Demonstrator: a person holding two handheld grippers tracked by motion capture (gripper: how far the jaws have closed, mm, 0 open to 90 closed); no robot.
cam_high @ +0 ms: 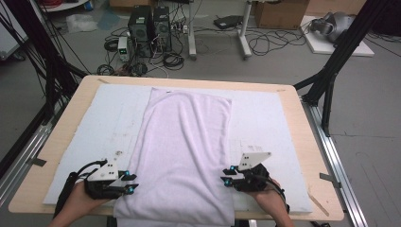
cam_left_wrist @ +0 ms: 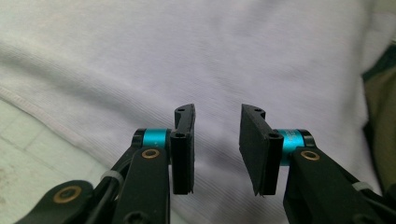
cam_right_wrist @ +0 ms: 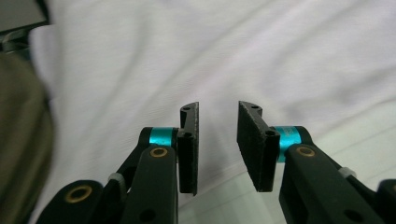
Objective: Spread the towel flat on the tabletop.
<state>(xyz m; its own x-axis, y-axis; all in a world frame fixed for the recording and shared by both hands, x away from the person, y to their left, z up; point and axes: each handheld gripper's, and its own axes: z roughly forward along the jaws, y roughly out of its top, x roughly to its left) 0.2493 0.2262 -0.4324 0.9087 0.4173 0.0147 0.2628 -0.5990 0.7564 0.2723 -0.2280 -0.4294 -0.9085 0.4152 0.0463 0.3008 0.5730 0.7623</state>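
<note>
Both my grippers sit at the table's near edge, left gripper (cam_high: 131, 182) and right gripper (cam_high: 225, 175) flanking the white towel (cam_high: 184, 142) spread lengthwise down the middle, jaws parted with nothing gripped between them.

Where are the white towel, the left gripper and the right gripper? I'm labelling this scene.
white towel (cam_high: 184, 142), high view, middle of the cloth.
left gripper (cam_high: 134, 183), high view, midway between its fingertips at the towel's left edge.
right gripper (cam_high: 224, 174), high view, midway between its fingertips at the towel's right edge.
</note>
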